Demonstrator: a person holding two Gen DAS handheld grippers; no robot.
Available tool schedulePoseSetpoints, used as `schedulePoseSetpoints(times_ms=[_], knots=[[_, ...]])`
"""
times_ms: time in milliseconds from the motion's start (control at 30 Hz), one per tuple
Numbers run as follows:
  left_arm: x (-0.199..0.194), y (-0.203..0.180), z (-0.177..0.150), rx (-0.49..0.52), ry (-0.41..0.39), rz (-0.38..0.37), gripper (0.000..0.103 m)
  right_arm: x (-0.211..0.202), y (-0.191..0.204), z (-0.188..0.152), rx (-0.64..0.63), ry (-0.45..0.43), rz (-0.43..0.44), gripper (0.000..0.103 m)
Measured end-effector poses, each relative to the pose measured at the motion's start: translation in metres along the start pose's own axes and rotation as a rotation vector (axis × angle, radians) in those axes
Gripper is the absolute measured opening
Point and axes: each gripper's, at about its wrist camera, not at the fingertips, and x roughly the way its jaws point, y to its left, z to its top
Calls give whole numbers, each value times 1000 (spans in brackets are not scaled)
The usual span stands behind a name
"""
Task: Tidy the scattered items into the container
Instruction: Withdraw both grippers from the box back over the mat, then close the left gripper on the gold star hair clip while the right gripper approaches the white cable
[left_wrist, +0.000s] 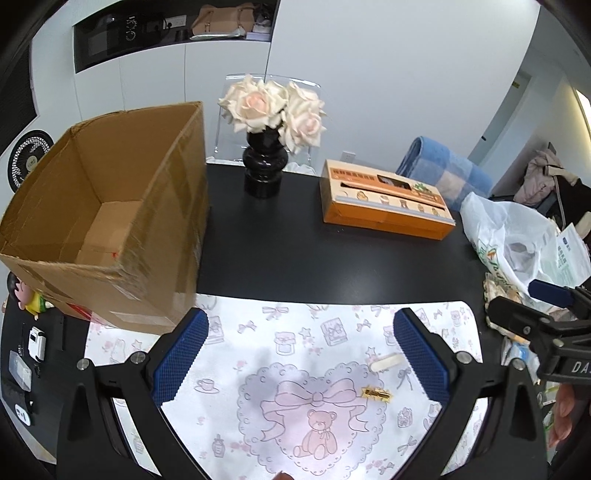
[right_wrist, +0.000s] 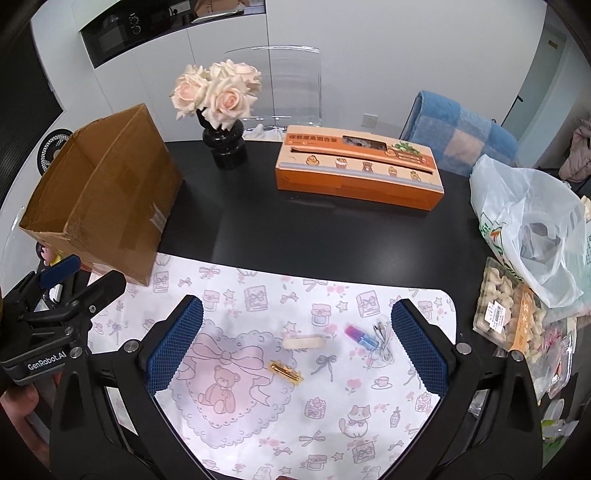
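Gold clip (right_wrist: 286, 372) lying on patterned mat (right_wrist: 258, 435) between spread fingers of right tool (right_wrist: 297, 345), left tool (left_wrist: 301, 363) being held wide open above it, cardboard box (left_wrist: 110, 206) standing upright at bench (left_wrist: 295, 251) left, both tools hovering empty.

We find a white printed paper mat (right_wrist: 258, 424) at the near edge of a round black table (right_wrist: 295, 229). On the mat lie a small gold metal clip (right_wrist: 286, 372), a pale wooden stick (right_wrist: 303, 341) just behind it, and a pink-and-blue tube (right_wrist: 360, 335) to the right. An open brown cardboard box (right_wrist: 107, 206) stands at the mat's far left corner; a long orange carton (right_wrist: 358, 173) sits behind, right of a black vase of cream roses (right_wrist: 223, 147).
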Motion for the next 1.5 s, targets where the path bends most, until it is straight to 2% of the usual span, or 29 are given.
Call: schedulePoseSetpoints(times_ms=[433,667,867,1000,1500], knots=[[14,-35,-15,60,28,26,100,49,-40,-29,57,24,47,103],[38,-53,-31,99,80,46,100,73,-67,-38,102,57,49,103],[58,-63,-47,97,123,46,100,86,-75,-43,83,88,48,103],[71,-71,-59,93,155,33,100,95,-80,-48,85,115,112,103],[118,-92,-98,104,258,45,100,131,-96,-68,32,218,67,103]])
